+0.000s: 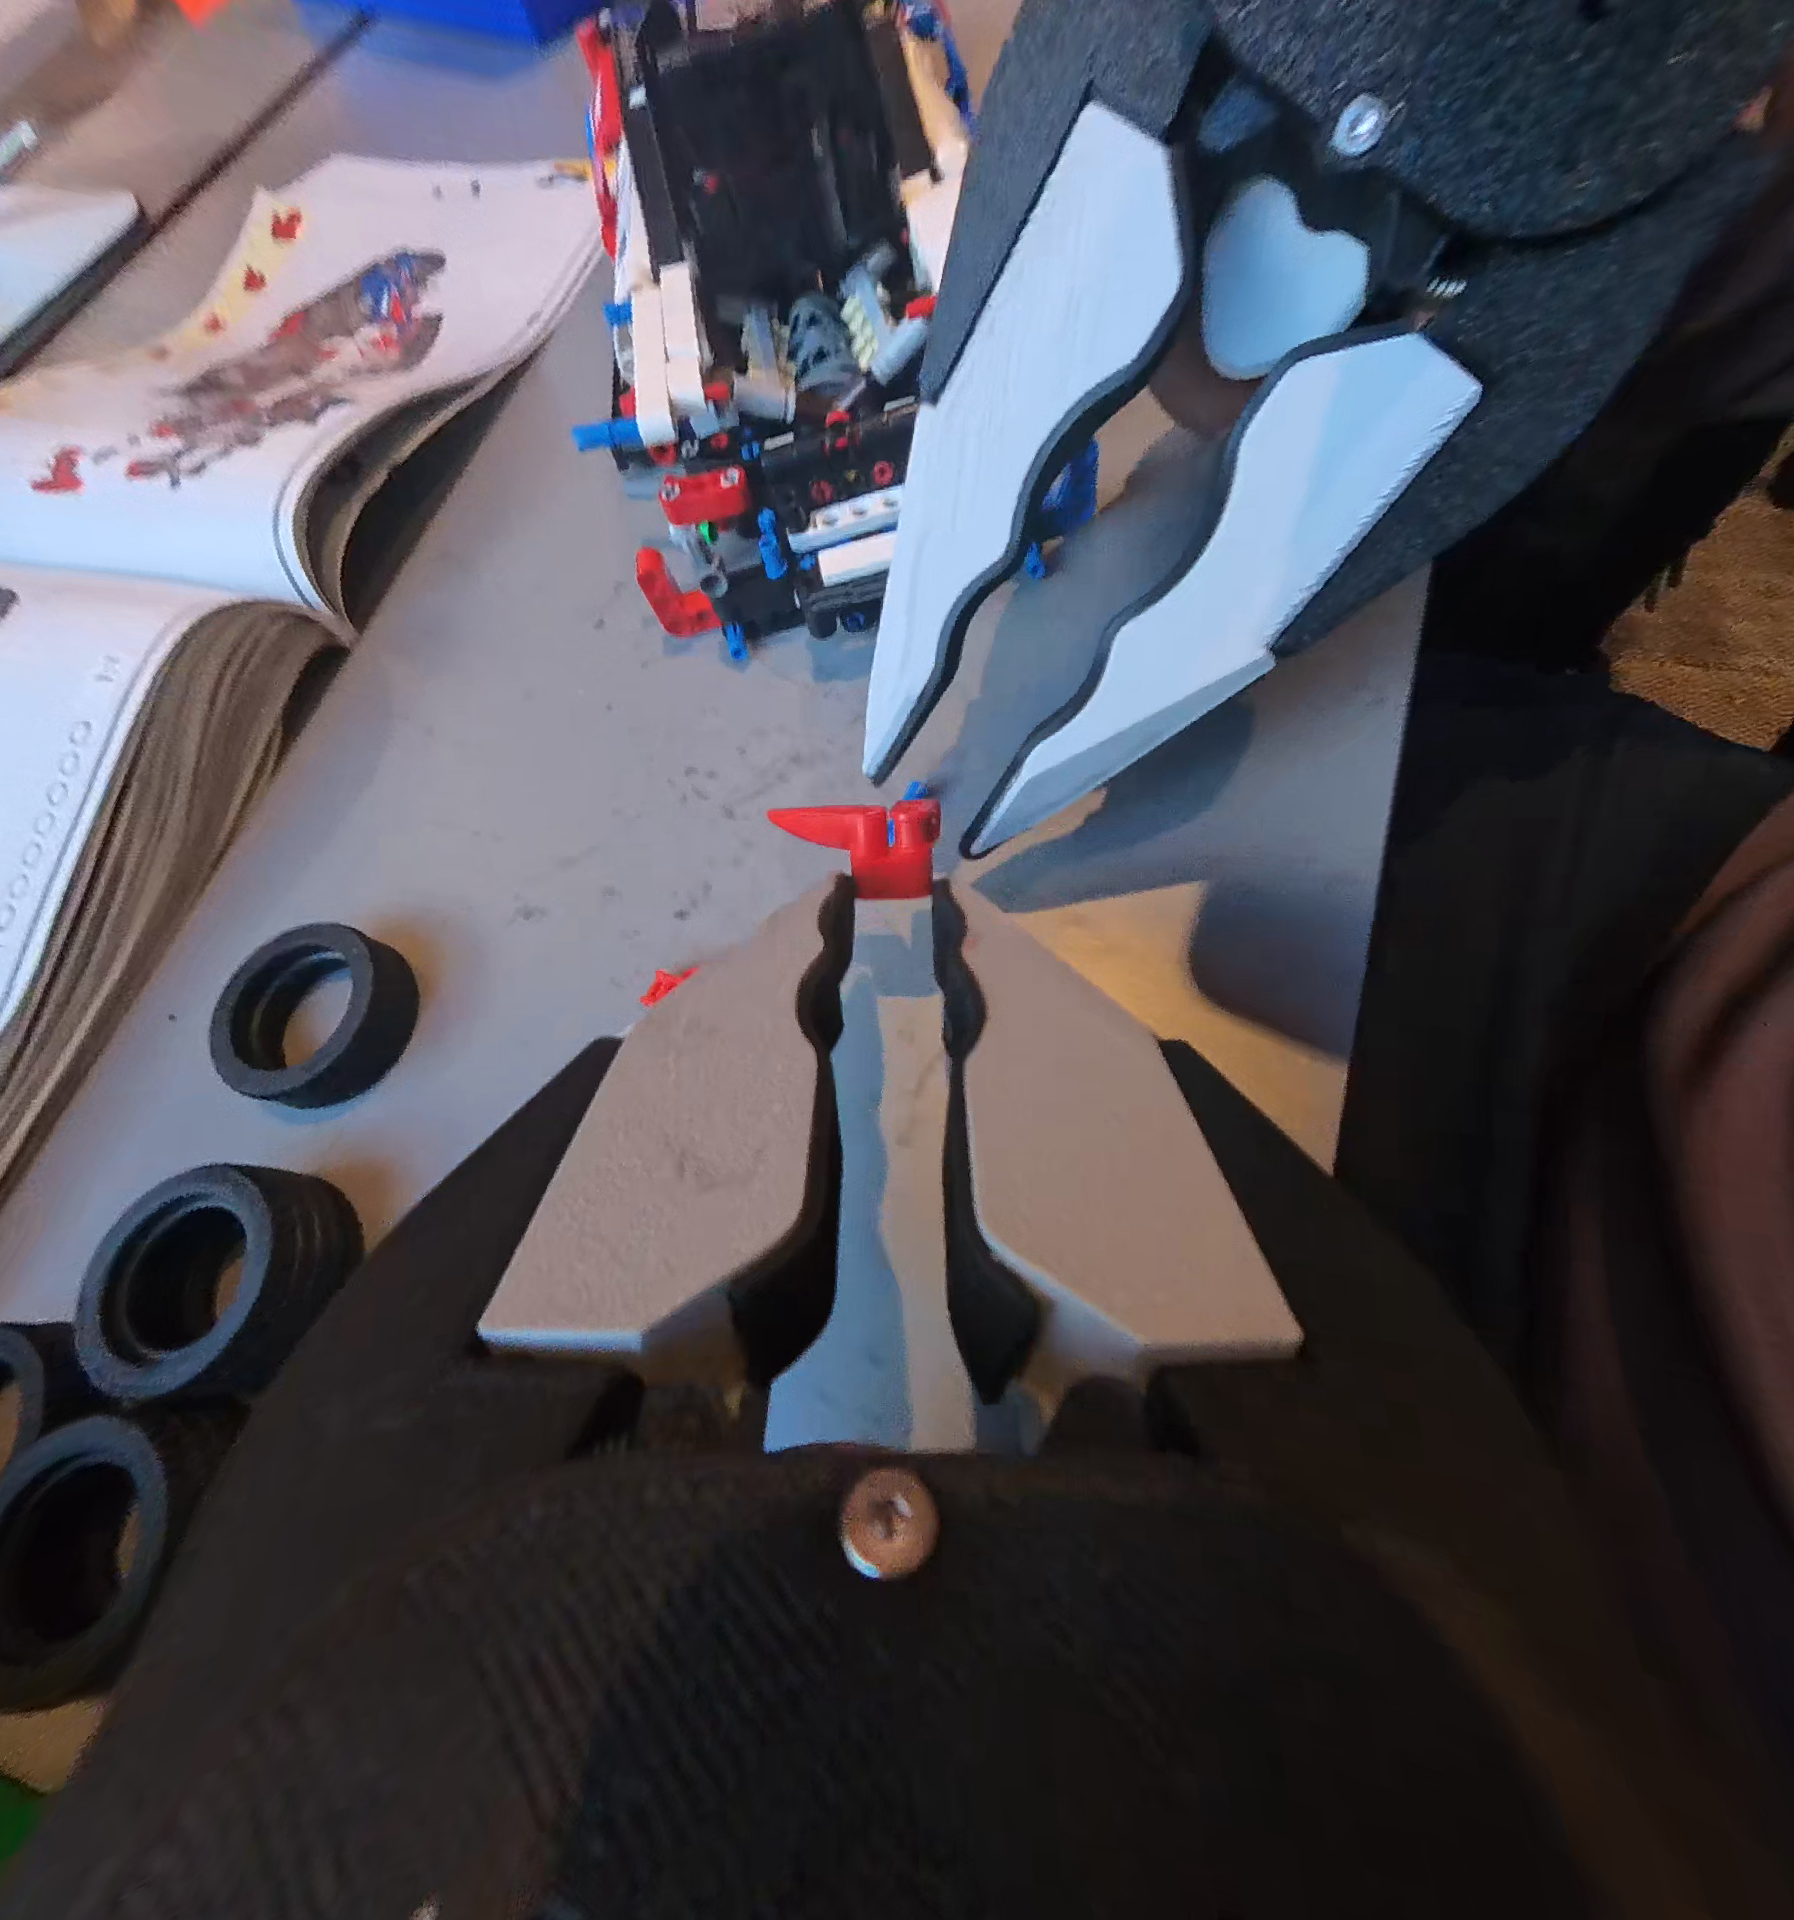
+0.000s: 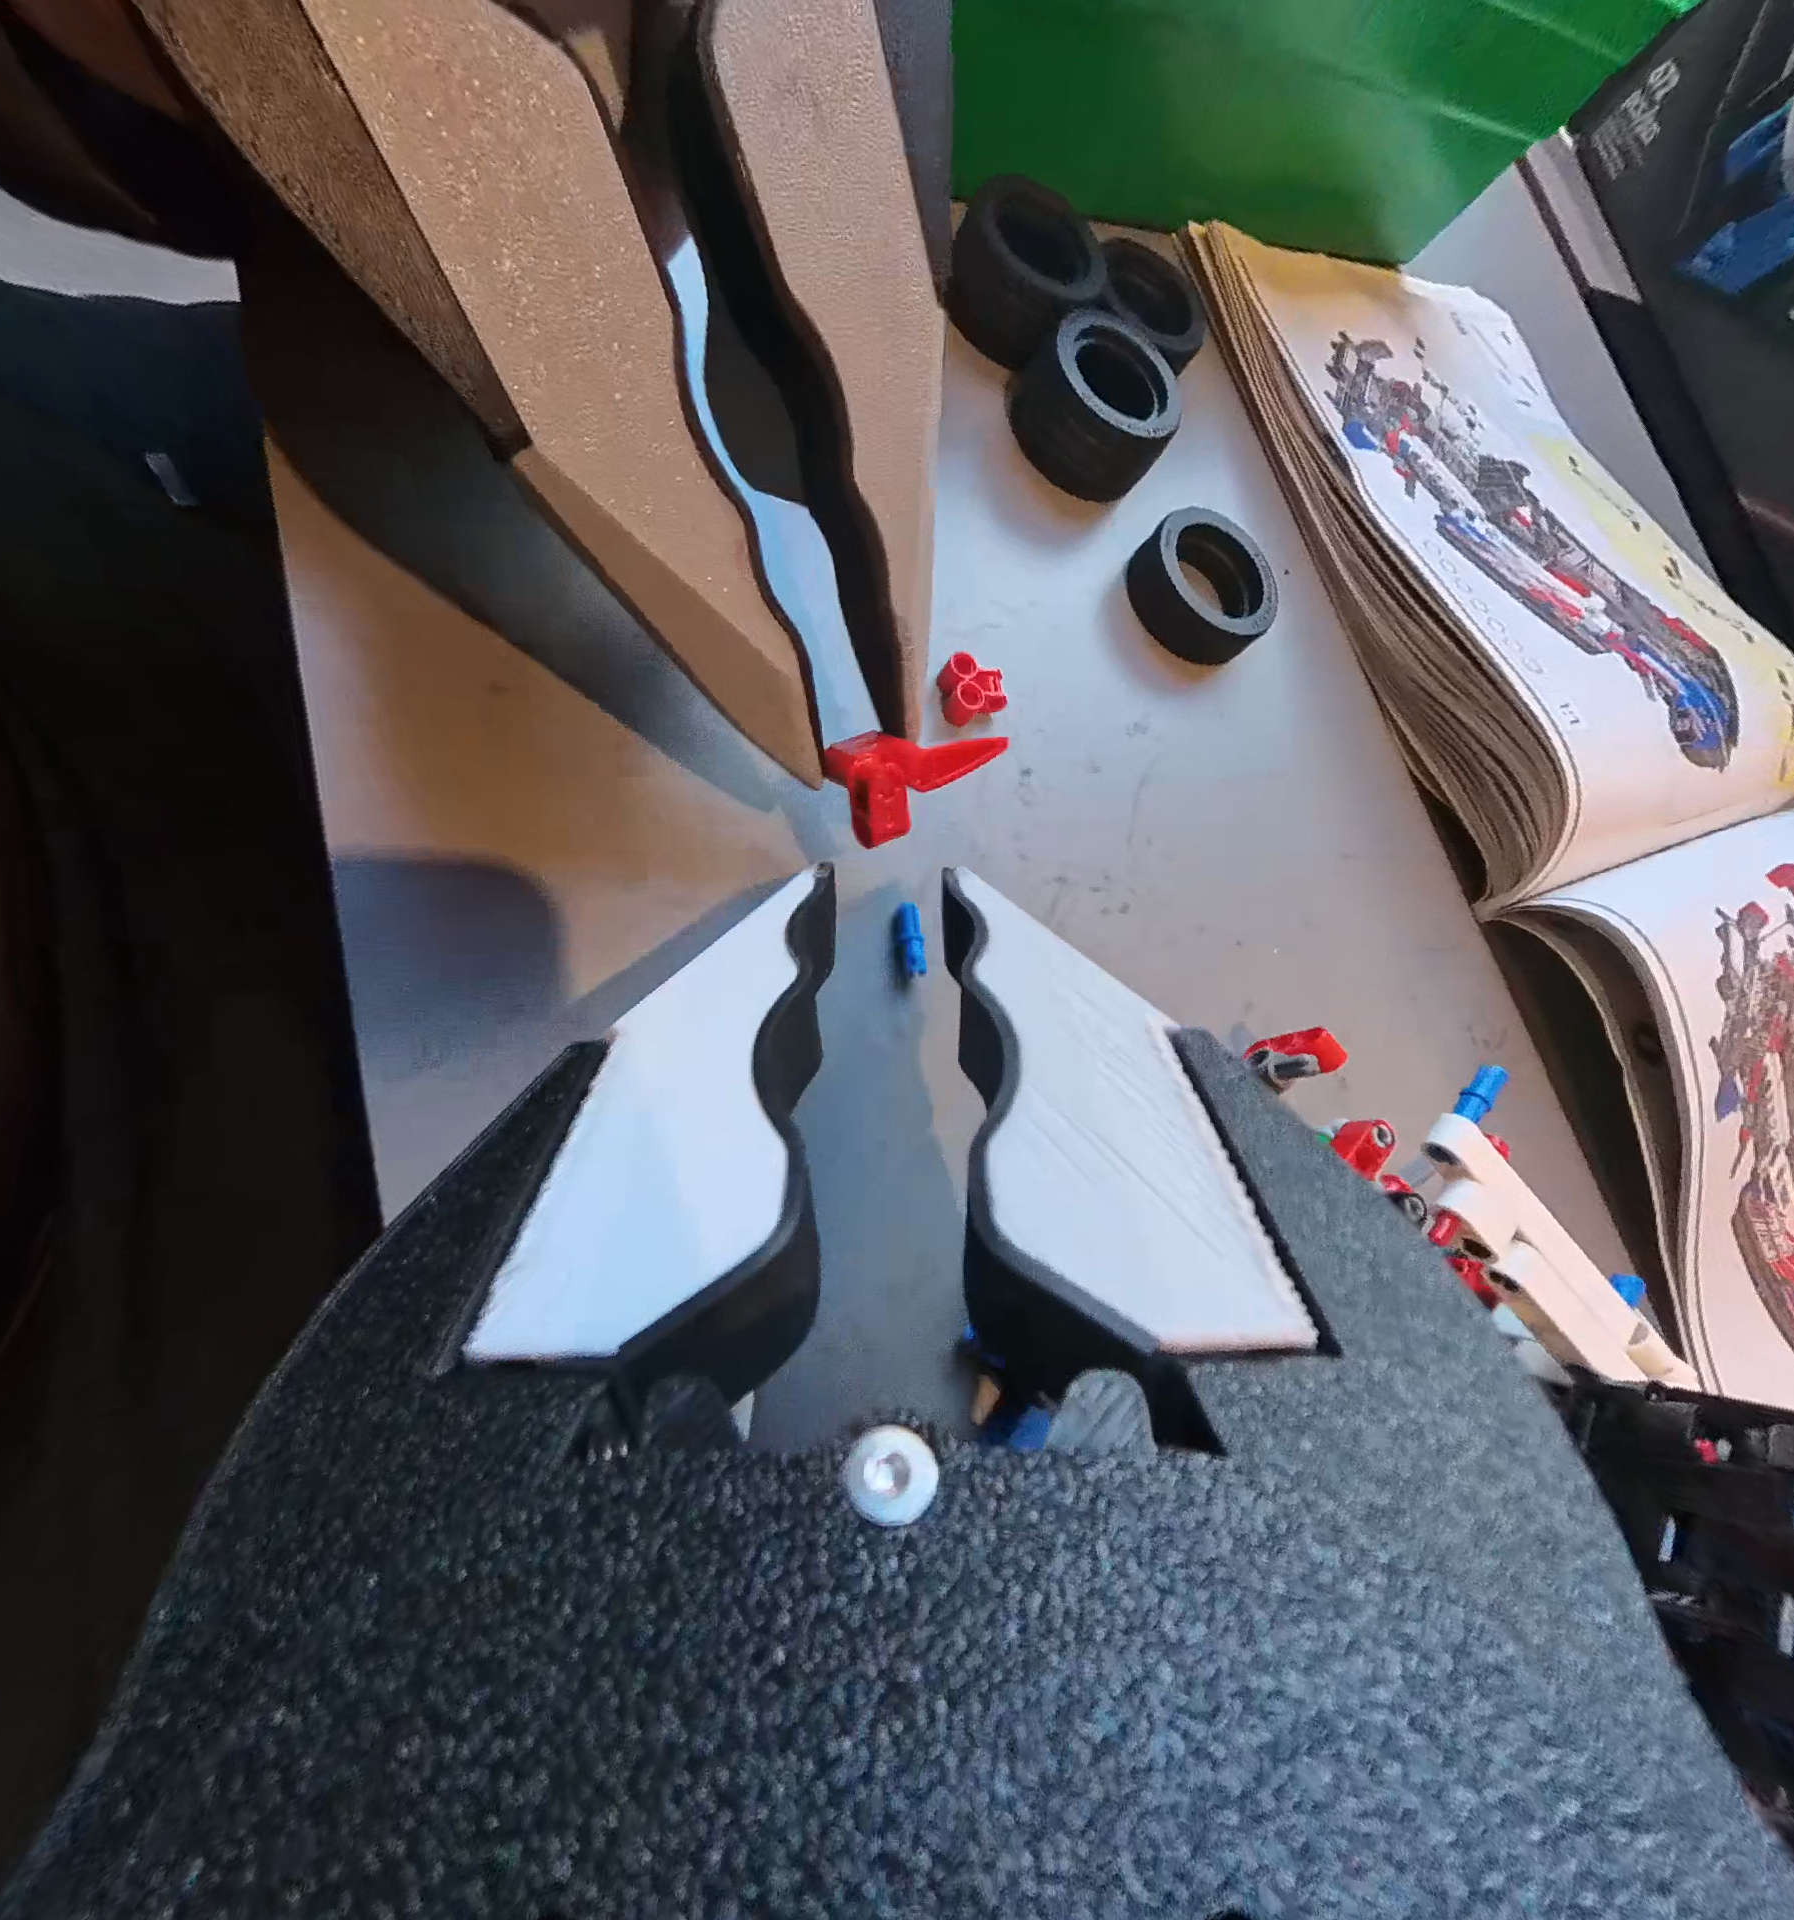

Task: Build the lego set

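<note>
Your left gripper (image 1: 893, 883) is pinched down on the red piece (image 1: 888, 844), right at the fingertips in the middle of the left wrist frame. Only the chunky connector end is in the jaws; the pointed fin sticks out to the left, free.

Your right gripper (image 2: 888, 871) has its jaws parted with nothing in them. The blue pin (image 2: 906, 938) sits in that gap in the right wrist view, just below centre, looking like it's lying on the table (image 2: 1132, 831), not held.

Handling-wise, my guess: both bits are hard plastic, nearly weightless, stiff and slick. That pin will roll or squirt out if you pinch it off-centre, so I'd grab it across the middle collar with the fingertips square, leaving one end bare to push into a hole on the red piece. The fin looks thin, so don't lever on it; keep the hold on the blocky end.

Further out, a second small red connector (image 2: 971, 688) lies on the table just above centre. Black tyres (image 2: 1095, 405) cluster toward the top, the open instruction book (image 2: 1558, 540) is on the right, and the half-built model (image 1: 768, 312) sits at top centre of the left view.
</note>
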